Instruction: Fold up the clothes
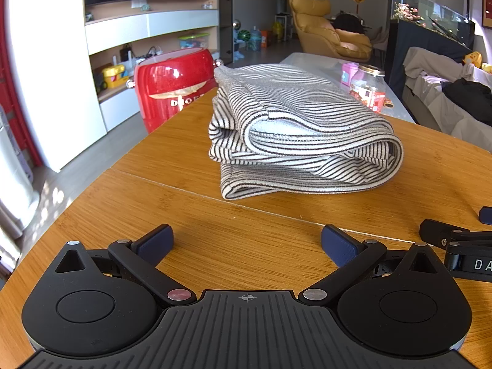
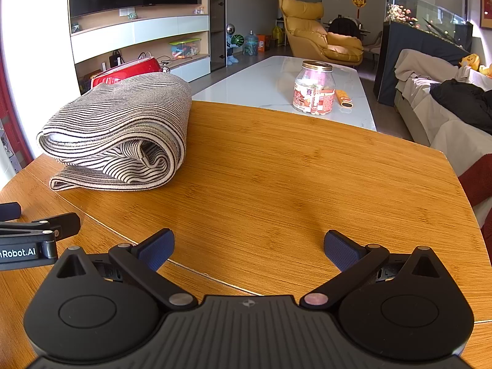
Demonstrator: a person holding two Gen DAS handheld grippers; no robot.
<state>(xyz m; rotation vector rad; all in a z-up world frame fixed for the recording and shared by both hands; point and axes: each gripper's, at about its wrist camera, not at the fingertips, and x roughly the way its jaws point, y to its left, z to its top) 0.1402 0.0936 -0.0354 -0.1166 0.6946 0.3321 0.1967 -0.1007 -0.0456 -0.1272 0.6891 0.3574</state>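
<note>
A black-and-white striped garment (image 1: 295, 129) lies folded in a thick stack on the wooden table (image 1: 184, 246). It also shows at the left in the right wrist view (image 2: 120, 135). My left gripper (image 1: 247, 246) is open and empty, low over the table, a short way in front of the garment. My right gripper (image 2: 249, 250) is open and empty, over bare table to the right of the garment. The right gripper's finger shows at the right edge of the left wrist view (image 1: 455, 240), and the left gripper's finger at the left edge of the right wrist view (image 2: 40, 230).
A red appliance (image 1: 172, 83) stands beyond the table's far left edge. A white coffee table (image 2: 276, 83) with a glass jar (image 2: 315, 90) lies behind. A sofa with clothes (image 2: 446, 107) is at the right. A yellow armchair (image 2: 316, 37) stands far back.
</note>
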